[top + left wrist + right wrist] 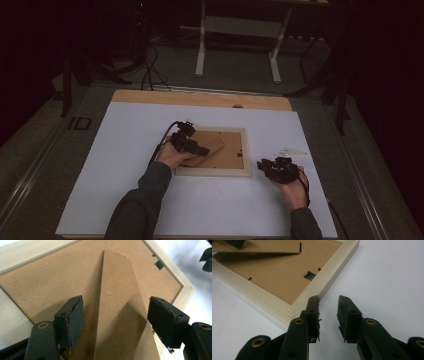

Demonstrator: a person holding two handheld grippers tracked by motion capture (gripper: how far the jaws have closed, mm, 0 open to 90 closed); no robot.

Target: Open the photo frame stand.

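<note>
A pale wooden picture frame (212, 172) lies face down on the white table top, its brown backing board (50, 282) facing up. A brown fibreboard stand leg (120, 302) slants up off the backing. My left gripper (202, 149) hovers over the frame's left half. Its jaws (115, 315) stand open on either side of the stand leg, and the pads do not touch it. My right gripper (264, 165) rests on the table just right of the frame's near right corner (289, 312). It (328, 305) is open with nothing between the fingers.
A white sheet (125, 165) covers the wooden table, whose bare far edge (200, 98) shows. A small metal hanger (309, 275) and black turn tabs sit on the backing. A white-legged stand (237, 30) and cables (150, 70) are on the floor behind.
</note>
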